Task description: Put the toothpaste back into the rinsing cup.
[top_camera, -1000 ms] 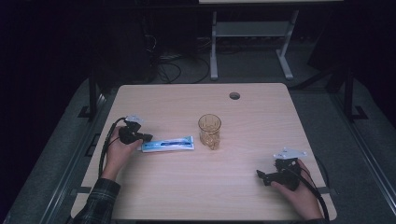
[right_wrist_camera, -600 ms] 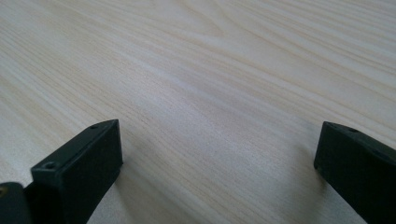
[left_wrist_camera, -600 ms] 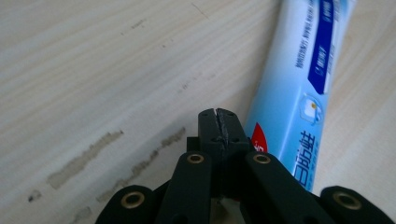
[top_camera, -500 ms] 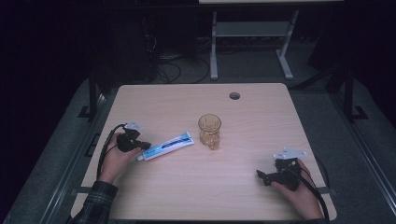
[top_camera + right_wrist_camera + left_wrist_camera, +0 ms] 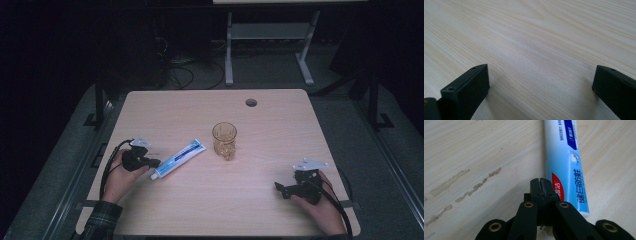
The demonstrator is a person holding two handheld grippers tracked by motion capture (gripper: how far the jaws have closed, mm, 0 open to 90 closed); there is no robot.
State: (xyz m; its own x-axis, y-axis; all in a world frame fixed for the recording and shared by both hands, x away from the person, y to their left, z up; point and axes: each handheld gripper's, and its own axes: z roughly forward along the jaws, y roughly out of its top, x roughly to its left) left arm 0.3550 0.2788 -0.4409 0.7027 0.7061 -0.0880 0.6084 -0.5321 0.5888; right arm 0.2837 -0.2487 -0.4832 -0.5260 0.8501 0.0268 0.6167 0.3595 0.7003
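Overhead, a pale wooden table (image 5: pixel 260 200) in a dark room; left jaws pressed together, right jaws wide.

Light wood-grain table (image 5: pixel 280 130) with rounded corners and a round cable hole (image 5: pixel 251 102) near the far edge, right of centre. On the top — a blue-and-white toothpaste tube (image 5: pixel 178 158) lying flat at the near left, angled with its cap end toward the near left; an amber patterned glass (image 5: pixel 224 139) upright at centre, just right of the tube's far end, apart from it.
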